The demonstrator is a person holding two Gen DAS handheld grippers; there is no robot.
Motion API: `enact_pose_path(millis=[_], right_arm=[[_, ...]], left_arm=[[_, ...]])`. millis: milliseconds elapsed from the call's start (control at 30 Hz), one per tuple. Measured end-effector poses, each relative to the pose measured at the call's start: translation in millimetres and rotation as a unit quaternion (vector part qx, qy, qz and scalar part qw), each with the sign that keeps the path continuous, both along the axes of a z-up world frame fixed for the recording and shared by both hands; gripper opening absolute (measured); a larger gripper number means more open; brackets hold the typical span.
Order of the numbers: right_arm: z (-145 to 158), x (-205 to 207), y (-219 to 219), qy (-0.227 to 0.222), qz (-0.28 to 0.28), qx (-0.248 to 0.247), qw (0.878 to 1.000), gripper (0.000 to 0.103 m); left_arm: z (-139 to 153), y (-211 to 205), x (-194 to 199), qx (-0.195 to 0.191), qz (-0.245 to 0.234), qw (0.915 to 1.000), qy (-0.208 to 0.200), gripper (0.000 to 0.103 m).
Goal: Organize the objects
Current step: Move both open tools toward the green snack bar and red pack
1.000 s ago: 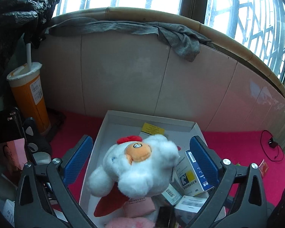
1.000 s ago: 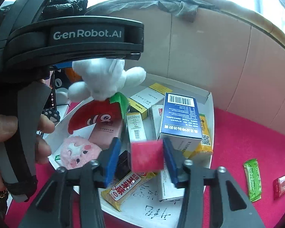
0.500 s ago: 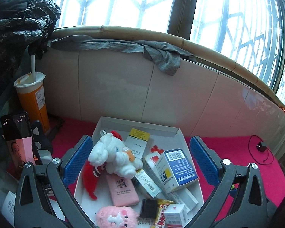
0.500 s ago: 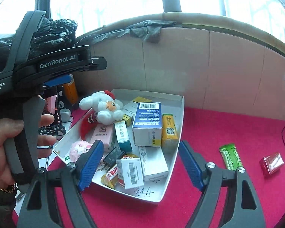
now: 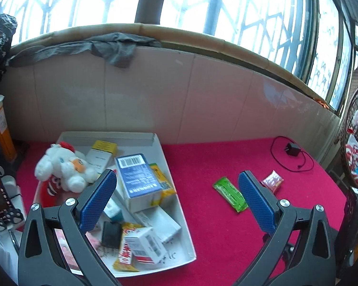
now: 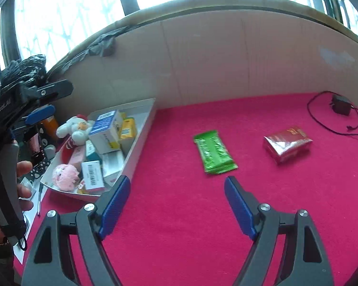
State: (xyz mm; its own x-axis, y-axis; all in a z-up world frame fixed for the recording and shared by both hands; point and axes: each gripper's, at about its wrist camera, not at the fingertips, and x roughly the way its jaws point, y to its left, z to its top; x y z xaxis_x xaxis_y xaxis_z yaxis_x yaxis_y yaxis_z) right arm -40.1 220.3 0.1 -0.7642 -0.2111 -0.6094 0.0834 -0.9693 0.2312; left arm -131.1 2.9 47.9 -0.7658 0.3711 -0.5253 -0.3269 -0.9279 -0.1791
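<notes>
Both tongs spread and empty — right tongs (image 6: 176, 190), left tongs (image 5: 176, 190), green packet (image 6: 214, 152) on red cloth (image 6: 179, 226).

The left wrist view looks forward and downward along its own gripper (image 5: 176, 199) from over the white tray (image 5: 176, 205), facing the tiled wall and windows. The right wrist view looks down from further right, above the red bench (image 6: 179, 214). Both share the tray, green packet (image 6: 214, 152), red packet (image 6: 286, 144) and wall.
</notes>
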Motion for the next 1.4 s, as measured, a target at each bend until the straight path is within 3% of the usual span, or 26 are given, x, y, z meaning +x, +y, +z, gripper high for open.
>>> enact_pose_path(millis=[167, 333, 467, 700, 933, 1033, 1100, 1233, 1400], right_arm=[[-15.3, 10.2, 65.1, -0.019, -0.076, -0.002, 0.997, 0.081], [-22.7, -1.6, 121.2, -0.026, -0.138, 0.038, 0.989, 0.081], [-28.1, -36.6, 137.7, -0.04, -0.111, 0.067, 0.991, 0.081], [-41.3, -91.6, 124.8, -0.034, -0.048, 0.12, 0.991, 0.081], [-41.4, -110.6, 136.9, -0.047, -0.067, 0.085, 0.993, 0.082], [-30.7, -108.3, 133.6, -0.016, -0.087, 0.09, 0.992, 0.082], [-23.2, -113.2, 124.5, -0.008, -0.063, 0.09, 0.994, 0.082], [-24.4, -133.9, 101.4, -0.041, 0.006, 0.026, 0.999, 0.082], [-40.6, -134.1, 83.3, -0.071, 0.034, 0.029, 0.996, 0.081]], left_arm=[[-29.1, 45.6, -1.2, -0.023, -0.037, 0.9979, -0.047, 0.103], [-53.8, 88.5, -2.7, -0.028, -0.061, 0.9933, -0.094, 0.103], [-68.5, 109.0, -5.7, -0.038, -0.062, 0.991, -0.113, 0.103], [-87.1, 122.2, -14.3, -0.053, -0.056, 0.9874, -0.139, 0.103], [-93.7, 120.8, -20.5, -0.036, -0.043, 0.9875, -0.147, 0.103], [-94.2, 118.4, -17.1, -0.026, -0.044, 0.9881, -0.145, 0.103], [-94.0, 114.8, -15.0, -0.016, -0.04, 0.9886, -0.145, 0.103], [-92.4, 110.1, -15.7, -0.007, -0.032, 0.9889, -0.145, 0.103], [-91.5, 113.3, -21.2, -0.022, -0.025, 0.9884, -0.148, 0.103]])
